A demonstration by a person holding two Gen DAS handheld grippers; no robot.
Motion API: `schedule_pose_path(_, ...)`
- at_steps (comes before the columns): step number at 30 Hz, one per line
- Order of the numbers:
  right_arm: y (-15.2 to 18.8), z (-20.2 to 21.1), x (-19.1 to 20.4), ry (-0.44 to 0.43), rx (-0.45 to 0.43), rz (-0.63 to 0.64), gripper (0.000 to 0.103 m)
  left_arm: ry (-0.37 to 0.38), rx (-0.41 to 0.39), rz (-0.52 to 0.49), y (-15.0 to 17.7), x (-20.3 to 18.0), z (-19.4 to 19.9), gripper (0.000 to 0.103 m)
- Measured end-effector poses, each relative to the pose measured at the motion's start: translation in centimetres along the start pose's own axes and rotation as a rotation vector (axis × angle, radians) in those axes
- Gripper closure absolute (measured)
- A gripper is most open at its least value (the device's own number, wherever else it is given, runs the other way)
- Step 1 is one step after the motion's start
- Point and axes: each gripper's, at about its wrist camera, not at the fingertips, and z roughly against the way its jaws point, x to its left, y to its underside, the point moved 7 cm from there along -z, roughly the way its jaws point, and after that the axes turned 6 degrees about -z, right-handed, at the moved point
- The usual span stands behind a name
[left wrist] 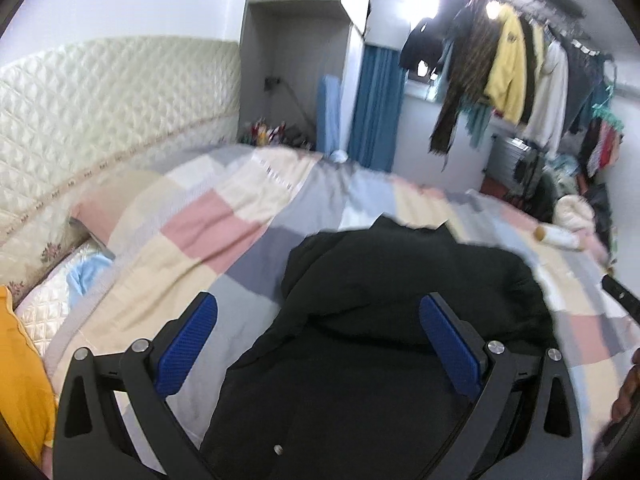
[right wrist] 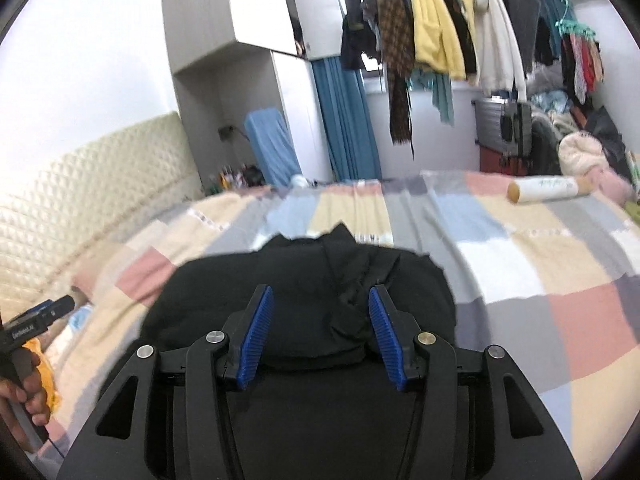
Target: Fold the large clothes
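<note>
Far left: quilted headboard (left wrist: pixel 100 96) behind the bed, yellow cloth (left wrist: pixel 20 368) at the near edge. Across the middle: checked bedspread (left wrist: pixel 208 240) with the black garment (left wrist: pixel 400 280) lying bunched on it. Left gripper (left wrist: pixel 318 314) spread wide above that garment, nothing pinched. Right gripper (right wrist: pixel 321 308) partly spread, pads clear of the dark folds beneath. Further right: cardboard tube (right wrist: pixel 548 189) on the bedspread, hanging clothes (right wrist: pixel 432 20) beyond
</note>
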Motion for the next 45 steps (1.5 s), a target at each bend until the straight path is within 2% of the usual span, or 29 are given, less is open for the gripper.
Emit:
schedule_pose_path(4,-1.8,5.3,1.8,-0.021,-0.05,0.013,0.055,0.028,-0.067,0.002,-2.3,-0.5,5.9,0.002)
schedule_pose_path(13,-4.0,17.0,5.4,-0.057,-0.153,0.079,0.055,0.104,-0.152,-0.011,-4.6,-1.4,18.2,0.002)
schedule_pose_path(18,-3.0,21.8,6.0,-0.075,-0.171,0.095,0.055,0.124,-0.185,-0.055,-3.7,-2.0,23.6,0.002)
schedule_pose_path(22,-1.2,23.9,5.3,-0.055,-0.13,0.104,0.055,0.104,-0.139,-0.1,-1.1,-2.0,25.4,0.002)
schedule_pose_path(28,2.7,25.2,2.8,-0.073,-0.032,0.044,0.055,0.176,-0.02,-0.087,3.7,-1.6,24.6,0.002)
schedule_pose_path(32,5.1,25.2,0.9,-0.072,0.026,0.009,0.055,0.135,0.022,-0.091,6.3,-0.4,22.3,0.002)
schedule_pose_path(36,7.5,24.5,-1.0,-0.072,0.101,-0.024,0.055,0.146,0.093,-0.075,8.6,1.0,19.2,0.002)
schedule_pose_path(40,9.8,22.7,-3.6,-0.052,0.189,-0.066,0.055,0.176,0.209,-0.03,11.0,2.8,14.7,0.002)
schedule_pose_path(45,12.3,19.6,-6.9,-0.064,0.321,-0.13,0.055,0.235,0.41,0.064,14.6,4.7,8.5,0.002)
